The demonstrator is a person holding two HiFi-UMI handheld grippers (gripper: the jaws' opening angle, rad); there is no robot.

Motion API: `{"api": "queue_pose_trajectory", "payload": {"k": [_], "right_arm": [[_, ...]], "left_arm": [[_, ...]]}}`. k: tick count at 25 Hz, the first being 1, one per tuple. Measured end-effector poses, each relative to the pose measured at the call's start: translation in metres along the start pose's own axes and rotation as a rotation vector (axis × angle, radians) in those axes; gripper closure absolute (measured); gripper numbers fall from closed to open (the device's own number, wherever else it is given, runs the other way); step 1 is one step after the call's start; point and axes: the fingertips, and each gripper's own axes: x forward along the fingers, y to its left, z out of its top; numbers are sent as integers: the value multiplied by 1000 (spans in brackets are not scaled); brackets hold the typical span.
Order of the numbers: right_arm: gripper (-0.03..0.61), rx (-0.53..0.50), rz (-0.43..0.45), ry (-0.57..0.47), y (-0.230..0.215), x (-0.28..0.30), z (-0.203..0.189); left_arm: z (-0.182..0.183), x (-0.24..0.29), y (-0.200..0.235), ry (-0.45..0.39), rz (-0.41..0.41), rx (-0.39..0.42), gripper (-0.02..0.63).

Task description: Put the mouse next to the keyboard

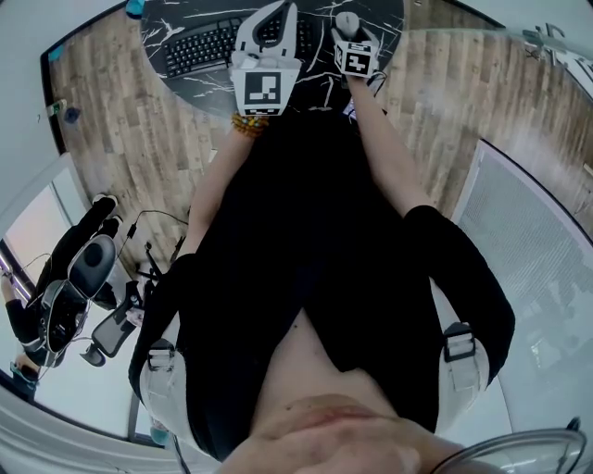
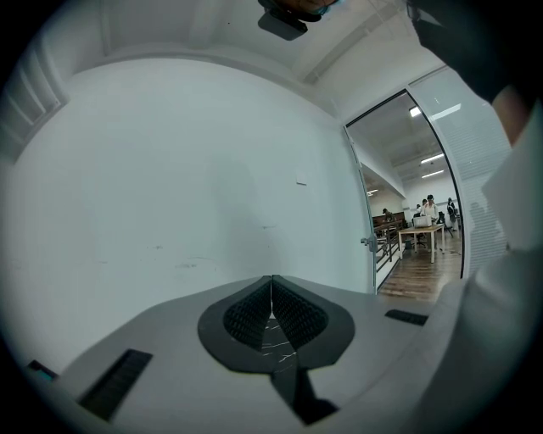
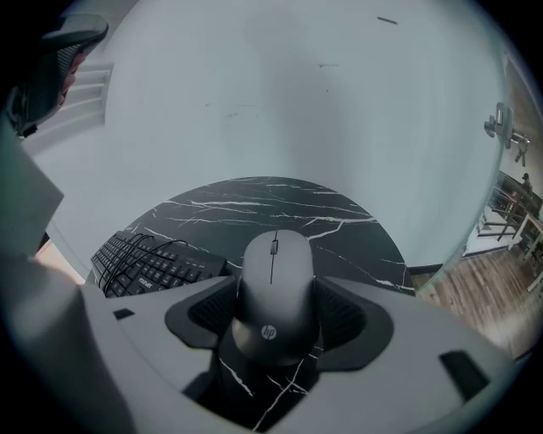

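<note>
A grey mouse (image 3: 275,292) sits clamped between the ribbed pads of my right gripper (image 3: 276,309), held above the round black marble table (image 3: 339,229); in the head view the mouse (image 1: 346,20) pokes out past the right gripper (image 1: 350,32). The black keyboard (image 3: 153,263) with its coiled cable lies on the table to the left of the mouse, and in the head view the keyboard (image 1: 199,44) is partly hidden by my left gripper (image 1: 275,28). In the left gripper view that left gripper (image 2: 271,315) is shut with nothing in it, raised and facing a white wall.
The table (image 1: 185,14) stands against a white wall. Wood floor (image 1: 130,130) surrounds it. An office chair (image 1: 79,278) and a seated person are off to the left behind me. A glass door (image 2: 407,195) opens onto a room with desks.
</note>
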Motion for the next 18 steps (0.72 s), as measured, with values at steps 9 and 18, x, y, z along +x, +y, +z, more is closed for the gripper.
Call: {"api": "queue_pose_trajectory", "payload": {"k": [9,18], "right_arm": [[295,11,0,64,1,11,-18],[295,20,-1,116,2,21,-30]], "left_arm": [[-5,-1,0,12,0,-2,600],[-8,0,1,23,-1,8,600]]}}
